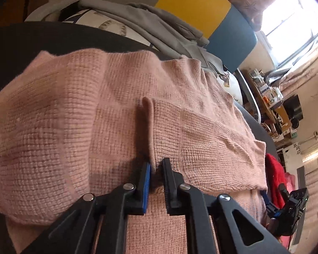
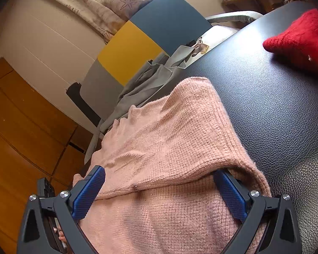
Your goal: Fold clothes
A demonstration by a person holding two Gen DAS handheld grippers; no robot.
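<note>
Black leather-like padding carries the work, with a yellow and blue chair back and a grey garment at its far side and a bright window far right.

From the left wrist, the pink knitted sweater lies spread over most of the black surface, partly doubled over itself. The left gripper has its jaws nearly together, pinching a raised ridge of the knit that stands up between them and runs away from the camera. A red knit item lies at the right edge, and part of the other tool shows at the lower right.

From the right wrist, the right gripper is spread wide, one blue pad on either side of the pink sweater's folded edge, gripping nothing. A layer of knit drapes over the right-hand finger. The red item lies well apart on the far right of the padding.

The fold looks to be mid-way: one side is held while the other waits. Next, the right gripper would need to close on the doubled edge, so that both can lift together and carry the layer across without it sagging or bunching.
</note>
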